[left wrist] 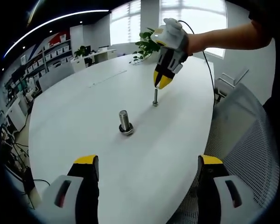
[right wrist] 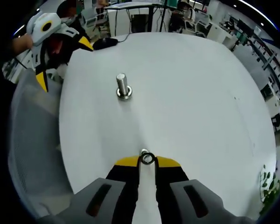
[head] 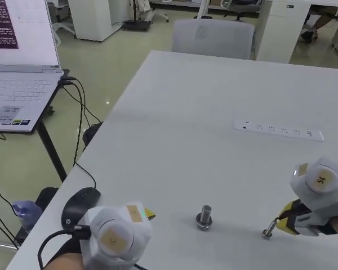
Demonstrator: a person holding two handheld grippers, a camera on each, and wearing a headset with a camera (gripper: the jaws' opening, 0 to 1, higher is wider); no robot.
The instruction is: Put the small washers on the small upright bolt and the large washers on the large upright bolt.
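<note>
I have one white table under both tongs. One open laptop sits on a side stand, well beyond the left gripper. One power strip lies on the table, well beyond the right gripper. One black mouse lies just beside the left gripper.

I count two bolts. The large upright bolt stands between my two grippers, apart from both. It has a wider collar at its foot, and I cannot tell there what is washer and what is bolt head. The small upright bolt stands just under the right gripper's tips.

The left jaws are spread wide with nothing between them. The right jaws are drawn nearly together, pinching one small washer at their tips.
</note>
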